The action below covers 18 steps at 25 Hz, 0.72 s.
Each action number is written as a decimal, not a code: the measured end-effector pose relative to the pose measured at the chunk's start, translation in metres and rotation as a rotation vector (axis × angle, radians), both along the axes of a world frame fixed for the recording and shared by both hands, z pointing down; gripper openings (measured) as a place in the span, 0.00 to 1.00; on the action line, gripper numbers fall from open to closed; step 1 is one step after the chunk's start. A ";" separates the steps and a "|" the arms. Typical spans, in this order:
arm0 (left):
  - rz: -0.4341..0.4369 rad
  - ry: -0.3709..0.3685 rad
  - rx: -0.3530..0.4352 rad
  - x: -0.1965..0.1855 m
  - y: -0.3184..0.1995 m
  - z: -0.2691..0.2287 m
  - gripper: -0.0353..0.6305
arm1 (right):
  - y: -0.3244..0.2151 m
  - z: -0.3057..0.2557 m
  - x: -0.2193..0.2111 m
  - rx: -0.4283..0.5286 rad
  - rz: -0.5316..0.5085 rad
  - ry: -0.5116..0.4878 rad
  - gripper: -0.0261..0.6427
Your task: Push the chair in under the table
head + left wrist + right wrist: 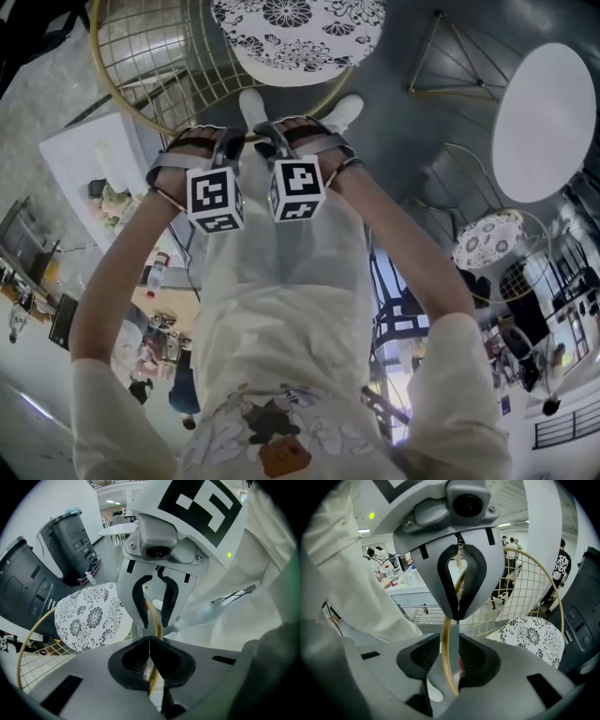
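Note:
The chair has a gold wire back (pixel 150 56) and a white seat with a black flower print (pixel 295 37); it stands at the top of the head view, just past my feet. Both grippers reach down to the gold top rim (pixel 187 134), side by side. My left gripper (pixel 228 142) (pixel 149 641) is shut on the rim (pixel 154 620). My right gripper (pixel 275 141) (pixel 449 653) is open, and the rim (pixel 444 639) runs through the gap without being pinched. Each gripper view shows the other gripper facing it on the same rim.
A round white table (pixel 544 122) stands to the right, with a second flower-print chair (pixel 487 239) below it. A white counter (pixel 84 159) lies at the left. Dark grey bins (pixel 70 541) stand behind the chair. People (pixel 560 569) stand far off.

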<state>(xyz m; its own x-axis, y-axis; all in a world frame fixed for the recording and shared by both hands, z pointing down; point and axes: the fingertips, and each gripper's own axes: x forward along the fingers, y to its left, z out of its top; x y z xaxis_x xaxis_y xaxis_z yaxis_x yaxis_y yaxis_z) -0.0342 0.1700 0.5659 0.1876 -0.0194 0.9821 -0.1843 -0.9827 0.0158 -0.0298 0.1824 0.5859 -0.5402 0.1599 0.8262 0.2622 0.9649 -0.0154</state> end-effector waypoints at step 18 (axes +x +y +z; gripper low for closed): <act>0.197 -0.142 -0.230 -0.015 0.019 0.013 0.43 | 0.004 0.000 -0.003 -0.029 -0.020 -0.010 0.09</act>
